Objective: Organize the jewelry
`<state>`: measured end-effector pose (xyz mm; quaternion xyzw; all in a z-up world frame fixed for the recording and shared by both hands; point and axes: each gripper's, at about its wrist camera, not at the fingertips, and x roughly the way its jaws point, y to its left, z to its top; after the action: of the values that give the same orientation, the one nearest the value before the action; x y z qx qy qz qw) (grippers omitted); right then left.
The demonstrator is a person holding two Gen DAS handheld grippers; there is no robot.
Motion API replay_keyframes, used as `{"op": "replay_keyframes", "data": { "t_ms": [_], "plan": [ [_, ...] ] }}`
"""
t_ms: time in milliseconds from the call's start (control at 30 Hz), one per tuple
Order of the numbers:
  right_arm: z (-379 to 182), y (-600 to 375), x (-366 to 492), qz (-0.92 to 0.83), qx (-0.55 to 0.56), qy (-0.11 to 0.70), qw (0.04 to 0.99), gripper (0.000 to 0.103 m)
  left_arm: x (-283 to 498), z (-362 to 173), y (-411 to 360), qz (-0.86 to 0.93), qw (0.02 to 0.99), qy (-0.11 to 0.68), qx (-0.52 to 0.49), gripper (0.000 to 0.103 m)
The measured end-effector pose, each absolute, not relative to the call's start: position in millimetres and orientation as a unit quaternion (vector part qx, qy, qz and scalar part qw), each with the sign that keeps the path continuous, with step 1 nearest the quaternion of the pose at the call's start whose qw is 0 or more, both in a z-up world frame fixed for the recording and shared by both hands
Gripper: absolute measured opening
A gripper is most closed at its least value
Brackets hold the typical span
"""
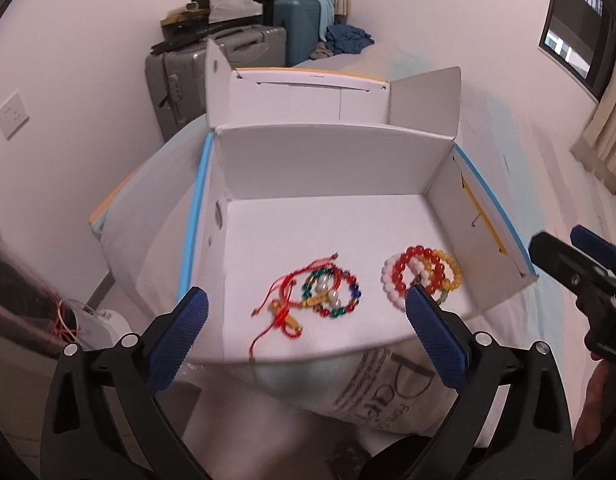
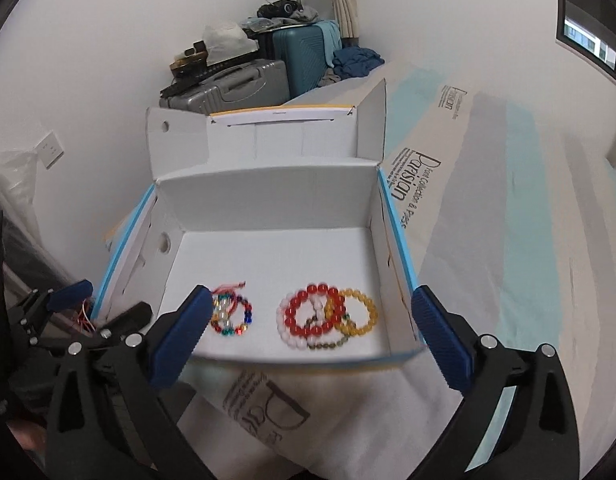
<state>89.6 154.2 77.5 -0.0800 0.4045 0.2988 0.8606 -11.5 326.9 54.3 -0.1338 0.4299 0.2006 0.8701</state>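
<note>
An open white cardboard box (image 1: 320, 160) (image 2: 268, 196) lies on the bed. On its floor, near the front, lie two bunches of jewelry. The left bunch is a red string bracelet (image 1: 284, 312) and a multicoloured bead bracelet (image 1: 336, 292) (image 2: 232, 314). The right bunch is red (image 1: 418, 270) (image 2: 314, 312), white (image 2: 286, 326) and yellow bead bracelets (image 1: 448, 272) (image 2: 354, 312), overlapping. My left gripper (image 1: 306, 300) is open and empty, held in front of the box. My right gripper (image 2: 312, 300) is open and empty too, at the box's front edge; it also shows at the right of the left wrist view (image 1: 580, 272).
The box's lid flaps (image 1: 426, 96) stand up behind it. A printed bedsheet (image 2: 488, 200) covers the bed. Suitcases (image 1: 216, 60) with clutter on top stand against the far wall. A window (image 1: 580, 20) is at the right.
</note>
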Motion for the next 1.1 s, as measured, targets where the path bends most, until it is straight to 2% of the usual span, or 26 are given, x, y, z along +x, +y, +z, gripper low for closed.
{"op": "replay_keyframes", "data": {
  "t_ms": [433,1100],
  "plan": [
    [55,119,32,0.295,-0.083,0.401,0.863,0.095,-72,51,292,0.210,0.881,0.408,-0.116,0.097],
    [44,112,22,0.285,-0.088,0.403,0.865,0.095,-76,39,278,0.209,0.882,0.411,-0.102,0.097]
  ]
}}
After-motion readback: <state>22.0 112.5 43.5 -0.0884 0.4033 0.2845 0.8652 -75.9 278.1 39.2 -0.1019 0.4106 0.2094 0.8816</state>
